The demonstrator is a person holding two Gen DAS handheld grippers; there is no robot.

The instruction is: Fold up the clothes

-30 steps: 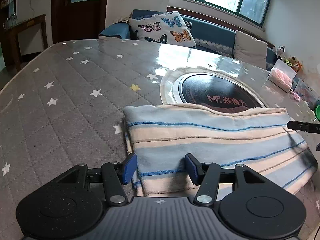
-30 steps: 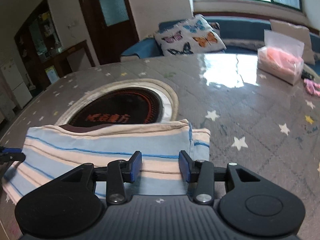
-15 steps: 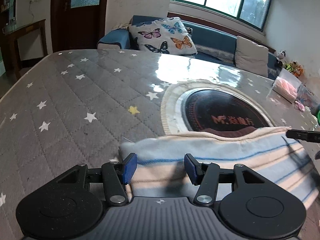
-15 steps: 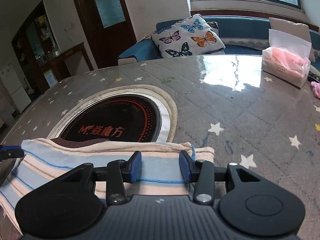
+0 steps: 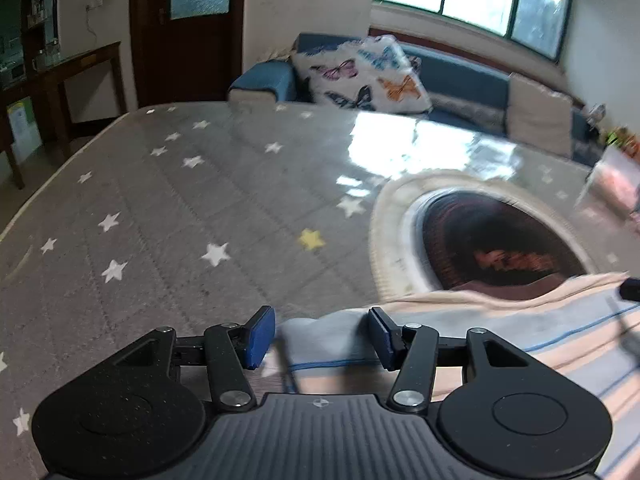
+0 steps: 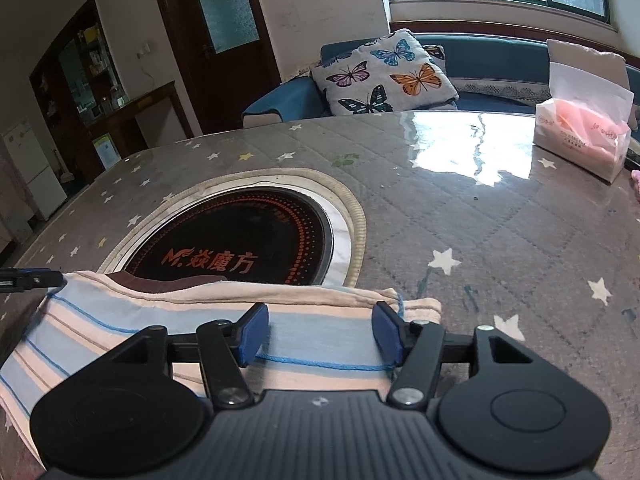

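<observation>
1. Striped garment (image 6: 168,320) – pale blue/peach bands w/ thin blue lines, folded into a long strip, lying flat on the tabletop (image 6: 460,216) at the near edge. Its far hem just overlaps the near rim of the round black cooktop (image 6: 240,244) set into the tabletop.
2. A dark brown layer shows under the garment's far hem in both views.
3. Right gripper (image 6: 320,334) – blue pads wide apart, nothing clamped; sits over the garment's right end, cloth visible btwn the pads. Whether the pads touch the fabric: can't tell.
4. Left gripper (image 5: 322,336) – pads also wide apart, nothing held; over the garment's left end (image 5: 320,336). Left view is motion-blurred.
5. Each gripper's tip shows as a thin dark bar at the edge of the other's view, at the garment's opposite end.
6. Tabletop cover: grey quilted w/ white stars, a few yellow, glossy under window glare.
7. Tissue pack (image 6: 580,136), pink/white, far right on the tabletop, well apart from the garment.
8. Beyond the tabletop: blue sofa (image 6: 492,60) w/ butterfly cushion (image 6: 384,76); dark wood door (image 6: 224,32) far left.
</observation>
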